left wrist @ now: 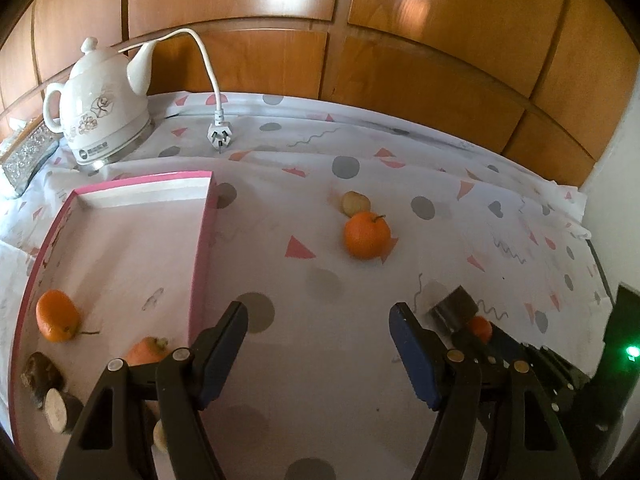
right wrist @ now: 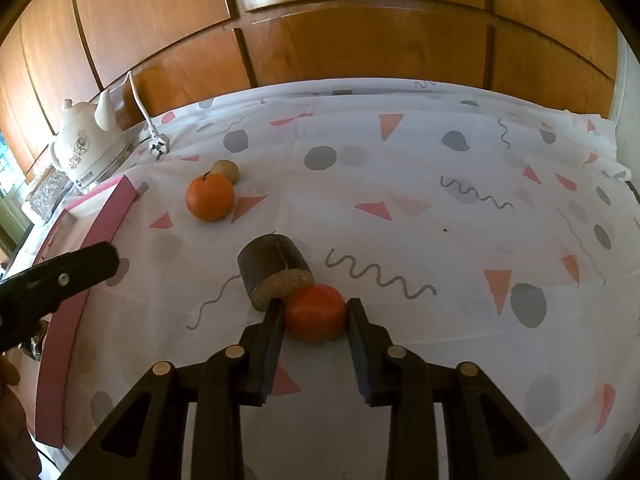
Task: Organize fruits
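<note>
A pink-rimmed tray [left wrist: 202,240] lies at the left and holds an orange [left wrist: 57,315], a carrot piece [left wrist: 148,352] and dark brown cut pieces [left wrist: 42,376]. My left gripper [left wrist: 318,320] is open and empty over the cloth beside the tray. An orange with a stem [left wrist: 367,234] [right wrist: 209,197] lies on the cloth with a small tan fruit [left wrist: 355,202] [right wrist: 225,170] behind it. My right gripper [right wrist: 314,310] has its jaws around a carrot chunk [right wrist: 316,316] [left wrist: 480,328], touching both sides. A dark brown cylinder piece [right wrist: 274,270] [left wrist: 454,310] touches the chunk.
A white floral kettle [left wrist: 102,116] [right wrist: 86,148] stands at the back left, its cord and plug [left wrist: 219,134] on the patterned tablecloth [right wrist: 440,220]. A glittery box [left wrist: 28,156] sits left of the kettle. Wooden panels [left wrist: 400,60] back the table. The left gripper's finger shows in the right view [right wrist: 60,276].
</note>
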Tool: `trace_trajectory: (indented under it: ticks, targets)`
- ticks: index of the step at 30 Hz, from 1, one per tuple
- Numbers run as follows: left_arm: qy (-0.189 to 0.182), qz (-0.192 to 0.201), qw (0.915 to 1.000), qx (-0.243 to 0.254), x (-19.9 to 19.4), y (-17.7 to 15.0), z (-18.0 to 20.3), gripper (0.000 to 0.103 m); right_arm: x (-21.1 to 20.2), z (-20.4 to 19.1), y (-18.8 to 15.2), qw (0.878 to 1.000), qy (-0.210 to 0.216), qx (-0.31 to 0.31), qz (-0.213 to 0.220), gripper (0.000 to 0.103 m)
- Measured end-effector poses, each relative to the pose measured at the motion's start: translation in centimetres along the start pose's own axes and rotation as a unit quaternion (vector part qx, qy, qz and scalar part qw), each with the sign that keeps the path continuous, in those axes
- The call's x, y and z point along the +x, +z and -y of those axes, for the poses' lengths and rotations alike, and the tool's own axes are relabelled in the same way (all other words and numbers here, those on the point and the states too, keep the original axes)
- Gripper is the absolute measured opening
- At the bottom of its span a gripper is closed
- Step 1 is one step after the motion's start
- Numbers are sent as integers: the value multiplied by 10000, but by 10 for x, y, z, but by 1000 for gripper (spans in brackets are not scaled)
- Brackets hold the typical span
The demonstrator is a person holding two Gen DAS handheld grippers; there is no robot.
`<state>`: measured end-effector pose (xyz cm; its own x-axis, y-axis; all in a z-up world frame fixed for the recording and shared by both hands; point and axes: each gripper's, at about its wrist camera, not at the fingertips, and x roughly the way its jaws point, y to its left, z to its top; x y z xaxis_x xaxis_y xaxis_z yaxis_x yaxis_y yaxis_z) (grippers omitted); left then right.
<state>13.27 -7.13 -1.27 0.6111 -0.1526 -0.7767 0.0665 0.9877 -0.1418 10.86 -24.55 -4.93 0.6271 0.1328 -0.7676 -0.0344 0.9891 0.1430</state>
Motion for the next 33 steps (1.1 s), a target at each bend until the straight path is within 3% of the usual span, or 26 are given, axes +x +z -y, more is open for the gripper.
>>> trace_trajectory:
  ticks: [26,29,33]
  targets:
    - [-7,-138,9996,228,70,43,29,73,8,9,4,9998,-192,8,40,31]
    - [-15,-198,9996,193,79,45,28,71,8,9,5,9998,-190,11,37,31]
    - [-58,-225,9995,229,89,44,29,59,8,9,5,9998,-174,14,51,31]
